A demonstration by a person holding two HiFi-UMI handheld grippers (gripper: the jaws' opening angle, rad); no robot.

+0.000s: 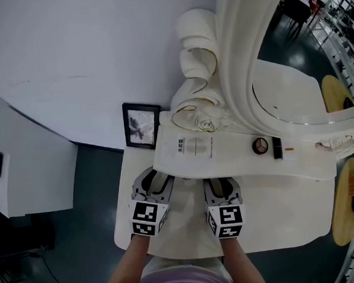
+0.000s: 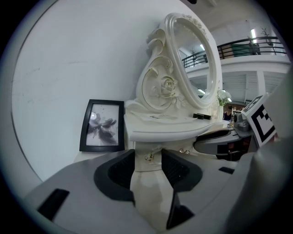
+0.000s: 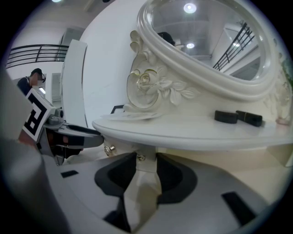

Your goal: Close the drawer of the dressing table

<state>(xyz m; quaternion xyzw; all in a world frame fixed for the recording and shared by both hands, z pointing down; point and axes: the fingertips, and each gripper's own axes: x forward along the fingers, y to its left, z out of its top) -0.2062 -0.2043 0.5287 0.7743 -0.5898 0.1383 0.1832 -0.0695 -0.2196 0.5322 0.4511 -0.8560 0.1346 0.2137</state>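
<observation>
Both tools are parked right at the drawer, which sits under the little shelf along the back edge of the tabletop, below the mirror. From the head view only a sliver of the drawer front peeks past the shelf's front edge, so I honestly can't say how far out it is.

The left tool has its jaws spread, with a tiny knob showing in the gap. The right tool is spread too, just narrower, with another knob between its tips. Neither looks clamped on anything.

My guess is it's a small, light, stiff wooden drawer that slides easily. No need to grab those fiddly knobs. I'd push flat on the front, one tool on each side, evenly so it doesn't skew and jam. Go gently, because the shelf has loose bits on it.
</observation>
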